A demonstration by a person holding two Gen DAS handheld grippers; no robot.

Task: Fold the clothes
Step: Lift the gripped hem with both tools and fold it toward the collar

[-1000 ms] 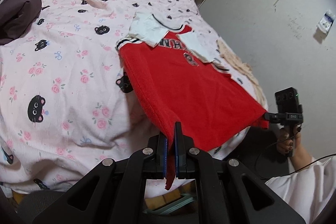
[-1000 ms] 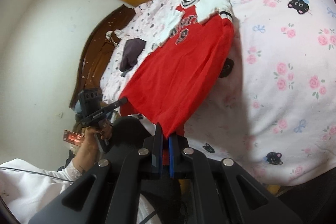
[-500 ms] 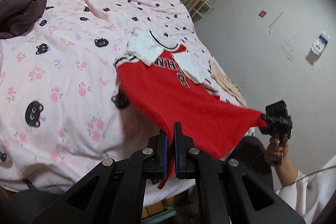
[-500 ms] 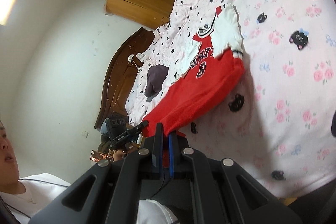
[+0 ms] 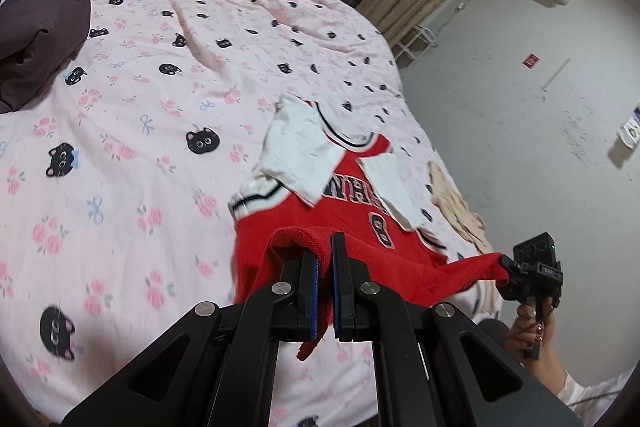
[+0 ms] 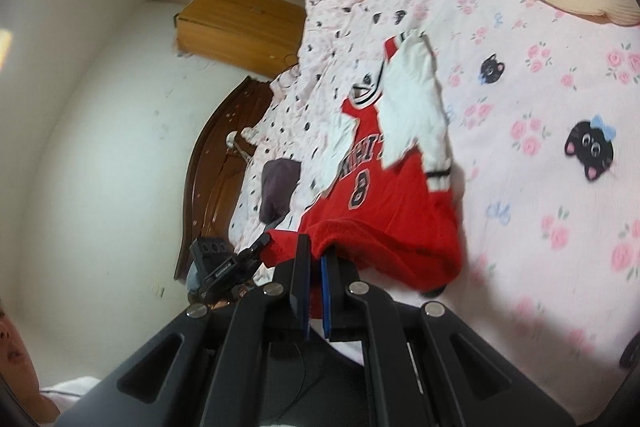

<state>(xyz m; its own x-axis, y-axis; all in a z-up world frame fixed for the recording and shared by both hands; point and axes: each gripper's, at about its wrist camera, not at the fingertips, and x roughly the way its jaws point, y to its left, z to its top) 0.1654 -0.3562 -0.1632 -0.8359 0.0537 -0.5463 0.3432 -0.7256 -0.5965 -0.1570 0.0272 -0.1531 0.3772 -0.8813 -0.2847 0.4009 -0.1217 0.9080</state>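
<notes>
both tools have carried the red jersey (image 5: 360, 251) hem up toward its collar; left tool (image 5: 323, 267) and right tool (image 6: 316, 267) each clench it above the bed (image 5: 120, 147).

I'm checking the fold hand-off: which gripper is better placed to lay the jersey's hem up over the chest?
Neither alone, probably. The left gripper and right gripper each clamp a corner of the red jersey's hem, lifted level over its lower half.

Left tongs (image 5: 324, 259) and right tongs (image 6: 315, 259): matte black angular frames, round silver screws, thin blue pads inside each finger. A hand (image 5: 534, 327) with painted nails; white sleeve (image 5: 584, 393).
</notes>
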